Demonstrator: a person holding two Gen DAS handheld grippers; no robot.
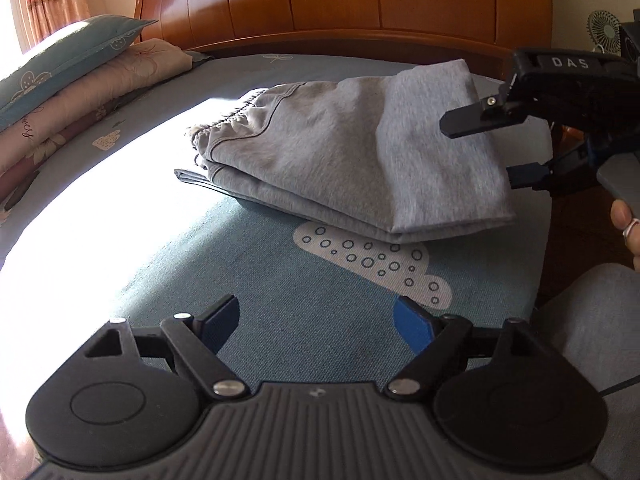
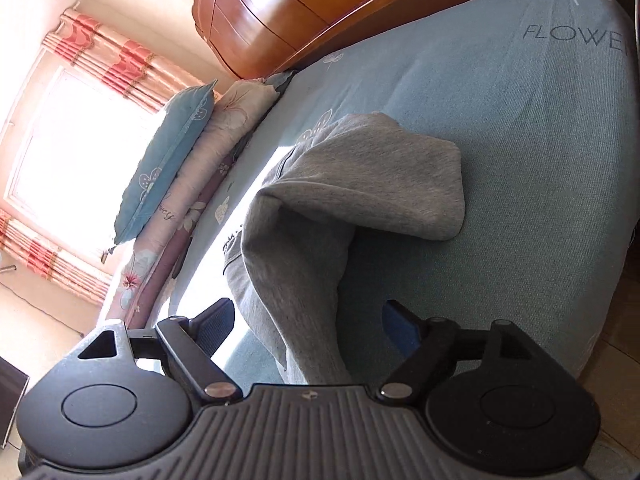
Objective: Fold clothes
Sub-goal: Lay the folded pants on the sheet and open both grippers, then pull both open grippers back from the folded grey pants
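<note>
- The left gripper (image 1: 316, 322) hangs low over the bed with its jaws spread wide; nothing lies between the blue pads, only bare sheet.
- Under it the blue-grey bed sheet (image 1: 280, 292) carries a white cloud print dotted with small rings (image 1: 372, 260), just in front of the clothes.
- The grey folded trousers (image 1: 340, 152) lie on the sheet in the middle of the bed, a stack of layers with the gathered elastic waistband (image 1: 224, 126) toward the sunlit side and one flap laid over the top toward the right.
- The right gripper (image 1: 484, 152) is at the right edge of the stack, jaws released and wide apart, one finger above the cloth and one at its edge; from the left wrist view neither pad presses on it.
- In the right wrist view the grey fabric (image 2: 304, 272) runs between the spread fingers (image 2: 212, 328) without being pinched.
- A person's fingers (image 1: 626, 220) show at the right rim behind that gripper, and a grey-clad leg (image 1: 596, 320) sits below them.
- A bright band of sunlight (image 1: 120, 184) falls across the sheet left of the trousers.
- Farther left, a blue pillow (image 1: 68, 56) rests on a folded pink floral quilt (image 1: 100, 92).
- At the back stands the wooden headboard (image 1: 360, 0), with striped pink curtains (image 2: 108, 60) by the window and a small fan (image 1: 604, 32) at the far right.
</note>
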